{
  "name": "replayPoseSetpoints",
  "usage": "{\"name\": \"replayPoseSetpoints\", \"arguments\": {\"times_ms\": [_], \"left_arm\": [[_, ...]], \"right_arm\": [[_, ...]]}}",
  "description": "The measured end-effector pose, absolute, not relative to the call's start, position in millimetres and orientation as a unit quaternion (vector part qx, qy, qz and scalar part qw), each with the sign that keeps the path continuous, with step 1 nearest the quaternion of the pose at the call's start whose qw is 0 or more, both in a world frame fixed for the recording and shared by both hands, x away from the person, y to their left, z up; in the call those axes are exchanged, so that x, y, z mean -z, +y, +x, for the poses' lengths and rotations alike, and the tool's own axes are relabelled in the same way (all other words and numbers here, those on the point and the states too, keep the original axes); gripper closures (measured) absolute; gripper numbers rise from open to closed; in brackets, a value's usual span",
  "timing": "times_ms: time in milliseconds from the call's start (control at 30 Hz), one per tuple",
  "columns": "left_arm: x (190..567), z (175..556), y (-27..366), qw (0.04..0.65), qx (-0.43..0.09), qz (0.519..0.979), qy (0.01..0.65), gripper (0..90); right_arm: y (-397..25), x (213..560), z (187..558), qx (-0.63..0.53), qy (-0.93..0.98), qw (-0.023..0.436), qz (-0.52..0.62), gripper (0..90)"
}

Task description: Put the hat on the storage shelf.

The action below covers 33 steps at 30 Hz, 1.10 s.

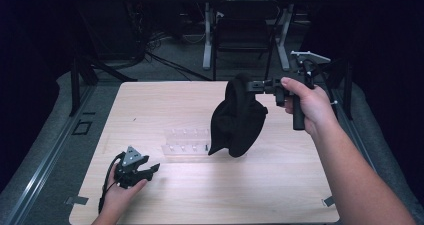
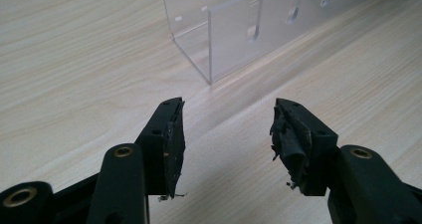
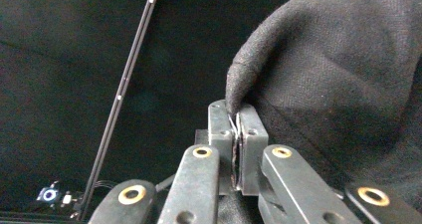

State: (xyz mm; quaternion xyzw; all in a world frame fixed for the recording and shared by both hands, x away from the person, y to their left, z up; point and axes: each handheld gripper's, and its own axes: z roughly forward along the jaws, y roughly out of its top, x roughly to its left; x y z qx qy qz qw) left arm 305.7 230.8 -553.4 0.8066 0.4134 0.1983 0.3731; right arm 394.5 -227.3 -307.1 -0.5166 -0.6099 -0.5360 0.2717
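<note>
A black cloth (image 1: 237,119) hangs above the middle of the wooden table (image 1: 210,195), pinched at its top edge by my right gripper (image 1: 252,85), which is held up at the right. In the right gripper view the jaws are shut on a fold of the black cloth (image 3: 338,74), with my right gripper (image 3: 238,115) clamping its edge. My left gripper (image 1: 150,169) rests low on the table at the front left, open and empty. In the left gripper view my left gripper (image 2: 226,129) points at a clear acrylic rack (image 2: 244,25). The rack (image 1: 186,144) lies on the table, partly behind the cloth's lower end.
Beyond the table's far edge stand a dark chair (image 1: 243,32) and white desk legs (image 1: 207,40), with cables on the floor. Dark curtains close off both sides. Tape marks sit at the table's front corners (image 1: 76,200).
</note>
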Motion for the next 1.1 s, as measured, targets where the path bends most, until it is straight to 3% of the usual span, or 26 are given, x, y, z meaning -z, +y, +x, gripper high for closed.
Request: {"name": "replayPoseSetpoints", "arguments": {"times_ms": [800,1100], "left_arm": [[548.0,302.9,223.2,0.387,-0.202,0.804,0.403,46.7],[530.3,299.8,203.5,0.412,-0.210,0.808,0.365,46.7]], "right_arm": [[-207.6,326.9,420.9,0.527,-0.612,0.270,-0.524,88.1],[-196.0,336.0,426.7,0.525,-0.613,0.277,-0.522,88.1]]}}
